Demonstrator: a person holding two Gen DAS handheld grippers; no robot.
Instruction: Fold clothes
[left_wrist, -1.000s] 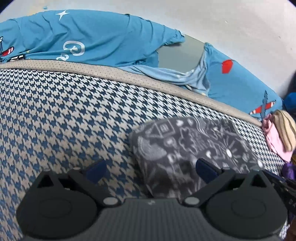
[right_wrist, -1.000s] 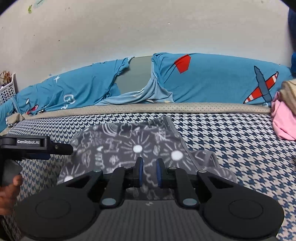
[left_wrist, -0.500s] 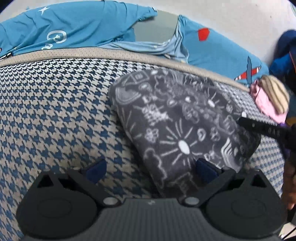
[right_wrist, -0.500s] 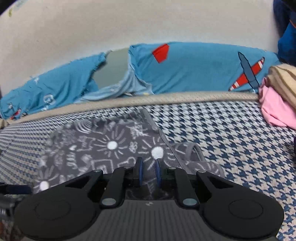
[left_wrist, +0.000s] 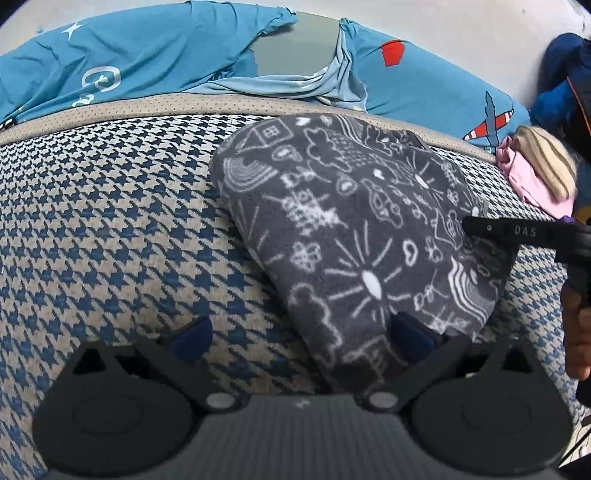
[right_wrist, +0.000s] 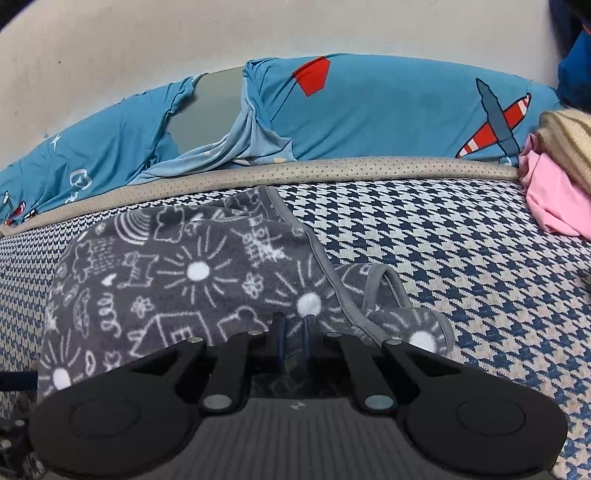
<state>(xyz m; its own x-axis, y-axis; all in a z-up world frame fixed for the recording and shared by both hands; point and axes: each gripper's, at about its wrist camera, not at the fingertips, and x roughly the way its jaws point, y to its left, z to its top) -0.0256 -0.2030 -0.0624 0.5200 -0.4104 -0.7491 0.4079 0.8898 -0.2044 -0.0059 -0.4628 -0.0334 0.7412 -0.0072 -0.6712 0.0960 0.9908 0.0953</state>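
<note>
Grey doodle-print garment (left_wrist: 354, 236) is seen folded into a compact bundle on the houndstooth bed cover (left_wrist: 110, 229), toward the far side near the beige dotted border (right_wrist: 369, 168). Grey trimmed edge with a loose loop (right_wrist: 384, 284) is shown on its right side in the right wrist view. Open cover is left clear to the left of the bundle and to the right up to the pink cloth (right_wrist: 554, 206) and striped beige item (right_wrist: 569, 144) at the right edge. Blue plane-print bedding (right_wrist: 388, 110) is bunched along the wall behind the border.

Right gripper (right_wrist: 293, 332) is pressed nearly together at the bundle's near edge, a fold of the garment pinched between the pads; jaws were just closing. Left gripper (left_wrist: 303, 332) is spread wide, its right finger (left_wrist: 410, 336) against the bundle's near corner, its left finger (left_wrist: 192, 332) over bare cover; nothing gripped.

Near edge of the bundle is hidden under both gripper bodies. A hand (left_wrist: 576, 332) is cut off at the right edge of the left wrist view
</note>
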